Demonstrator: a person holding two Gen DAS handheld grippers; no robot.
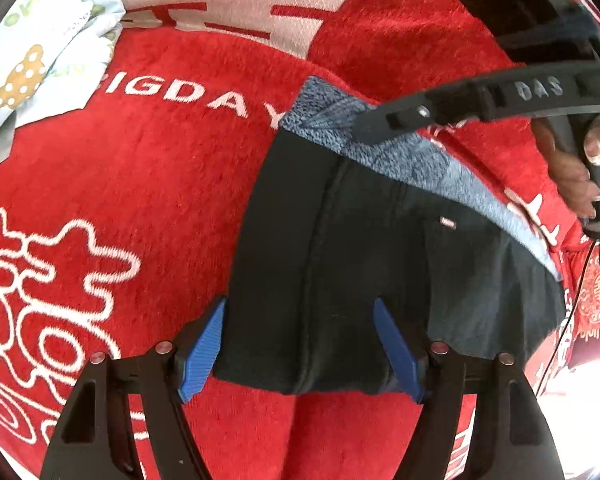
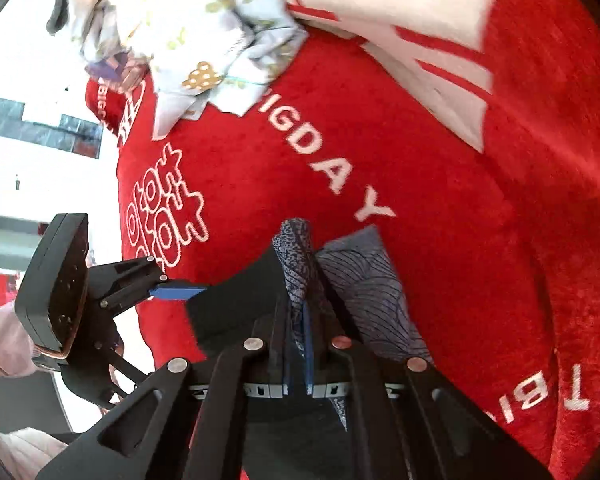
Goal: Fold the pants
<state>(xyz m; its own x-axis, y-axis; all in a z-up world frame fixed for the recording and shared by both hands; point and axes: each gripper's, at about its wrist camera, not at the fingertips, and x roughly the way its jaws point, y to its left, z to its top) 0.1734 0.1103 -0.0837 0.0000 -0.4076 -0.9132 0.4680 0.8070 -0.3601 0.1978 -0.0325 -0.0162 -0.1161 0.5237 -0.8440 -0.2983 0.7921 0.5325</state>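
Dark pants (image 1: pixel 332 264), blue-grey patterned lining, flat on plush red blanket (image 1: pixel 160 184). Left gripper (image 1: pixel 300 344) wide, straddling hem. Right gripper (image 2: pixel 298 344) pinching lining fold, seemingly.

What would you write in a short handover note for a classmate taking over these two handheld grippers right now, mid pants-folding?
Right gripper: shut on a pinch of the pants' grey-blue patterned waistband.
Left gripper: open, pads astride the black pants at their near edge, gripping nothing.
Pants lie partly bunched on the red blanket; a pale printed garment sits at the far corner.
Done: one edge gripped. Left: probably close the left gripper, then make the fold.
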